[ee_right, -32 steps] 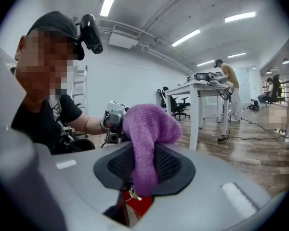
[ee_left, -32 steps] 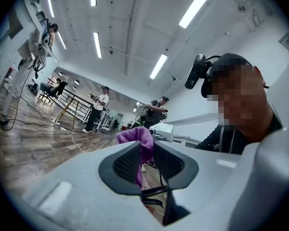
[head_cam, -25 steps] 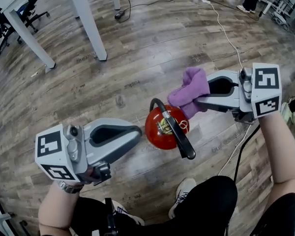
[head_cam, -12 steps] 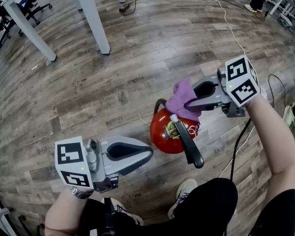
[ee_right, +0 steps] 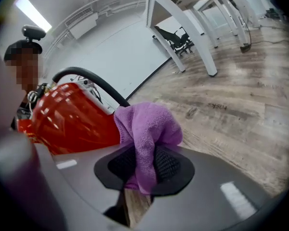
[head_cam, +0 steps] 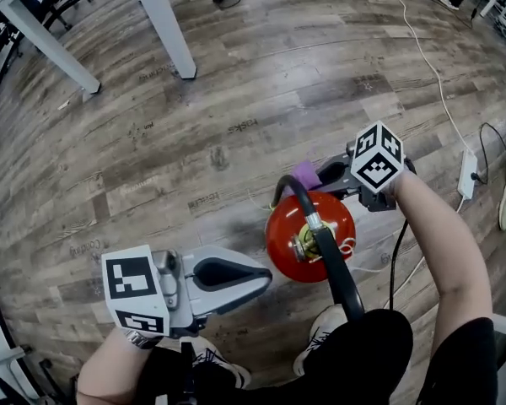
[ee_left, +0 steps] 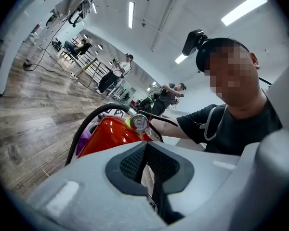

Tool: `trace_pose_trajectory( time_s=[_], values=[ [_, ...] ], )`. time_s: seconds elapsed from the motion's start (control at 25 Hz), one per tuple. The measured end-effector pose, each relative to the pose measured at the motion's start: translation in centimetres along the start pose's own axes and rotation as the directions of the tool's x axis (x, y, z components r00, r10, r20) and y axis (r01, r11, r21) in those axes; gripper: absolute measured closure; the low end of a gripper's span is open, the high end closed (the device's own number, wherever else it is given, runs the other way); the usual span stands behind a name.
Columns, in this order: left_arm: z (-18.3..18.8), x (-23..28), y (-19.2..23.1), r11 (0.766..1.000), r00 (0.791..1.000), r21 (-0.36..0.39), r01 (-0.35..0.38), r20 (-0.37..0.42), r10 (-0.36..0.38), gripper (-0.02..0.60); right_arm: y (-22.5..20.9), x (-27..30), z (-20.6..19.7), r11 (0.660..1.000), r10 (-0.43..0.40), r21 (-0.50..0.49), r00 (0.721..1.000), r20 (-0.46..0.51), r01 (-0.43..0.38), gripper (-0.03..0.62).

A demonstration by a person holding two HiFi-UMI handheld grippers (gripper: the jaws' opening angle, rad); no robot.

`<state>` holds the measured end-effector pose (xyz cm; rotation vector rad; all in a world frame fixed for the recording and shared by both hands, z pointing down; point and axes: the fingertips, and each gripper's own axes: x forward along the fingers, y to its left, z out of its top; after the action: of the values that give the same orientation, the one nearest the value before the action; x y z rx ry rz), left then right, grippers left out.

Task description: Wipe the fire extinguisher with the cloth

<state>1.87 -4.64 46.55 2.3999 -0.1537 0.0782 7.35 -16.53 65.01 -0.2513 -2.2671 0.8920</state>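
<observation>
A red fire extinguisher [head_cam: 308,234] with a black hose and lever stands upright on the wood floor. My right gripper [head_cam: 319,178] is shut on a purple cloth [head_cam: 304,175] and holds it against the far upper side of the cylinder. Its jaws have just been closing a little further, with the cloth pinched between the pads. In the right gripper view the cloth [ee_right: 147,126] bunches beside the red body [ee_right: 67,121]. My left gripper [head_cam: 266,275] is shut and empty, just left of the extinguisher, apart from it. The left gripper view shows the red body [ee_left: 108,134] and its gauge [ee_left: 138,123] straight ahead.
White table legs [head_cam: 164,24] stand at the far left, with an office chair [head_cam: 0,15] beyond. A white cable [head_cam: 430,49] runs to a power strip [head_cam: 468,174] at the right. The person's shoe [head_cam: 325,327] is close to the extinguisher's base. Other people stand far off.
My right gripper has dropped with the cloth from above the extinguisher's top to its far side. The left gripper has sunk lower and stays shut beside the cylinder.
</observation>
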Motion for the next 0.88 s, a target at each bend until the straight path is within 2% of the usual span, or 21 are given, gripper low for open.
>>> trace_pose_trajectory(
  time_s=[0.24, 0.4, 0.52, 0.68, 0.8, 0.88],
  values=[
    [-1.2, -0.8, 1.2, 0.998, 0.998, -0.040, -0.053, -0.021, 0.053, 0.580, -7.3, 5.6, -6.6, 0.987, -0.035, 0.156, 0.999, -0.021, 0.038, 0.508],
    [-1.9, -1.5, 1.8, 0.992, 0.995, -0.075, -0.099, -0.016, 0.098, 0.580, -11.6, 8.5, -11.0, 0.959, -0.112, 0.261, 0.994, -0.014, 0.112, 0.510],
    [-2.2, -1.8, 2.2, 0.988, 0.992, -0.096, -0.123, -0.006, 0.123, 0.580, -13.0, 9.4, -12.1, 0.938, -0.147, 0.319, 0.989, 0.021, 0.133, 0.507],
    [-2.3, -1.6, 2.3, 0.987, 0.993, -0.114, -0.115, 0.009, 0.117, 0.580, -11.8, 8.4, -10.9, 0.942, -0.152, 0.315, 0.985, 0.084, 0.119, 0.508],
    [-2.2, -1.1, 2.0, 0.991, 0.996, -0.095, -0.093, 0.008, 0.094, 0.580, -7.6, 4.9, -6.3, 0.969, -0.106, 0.242, 0.973, 0.204, 0.055, 0.508],
    [-2.3, -0.9, 1.7, 0.994, 0.997, -0.079, -0.075, 0.002, 0.075, 0.580, -3.6, 1.5, -2.5, 0.985, -0.090, 0.166, 0.959, 0.271, 0.045, 0.508]
  ],
)
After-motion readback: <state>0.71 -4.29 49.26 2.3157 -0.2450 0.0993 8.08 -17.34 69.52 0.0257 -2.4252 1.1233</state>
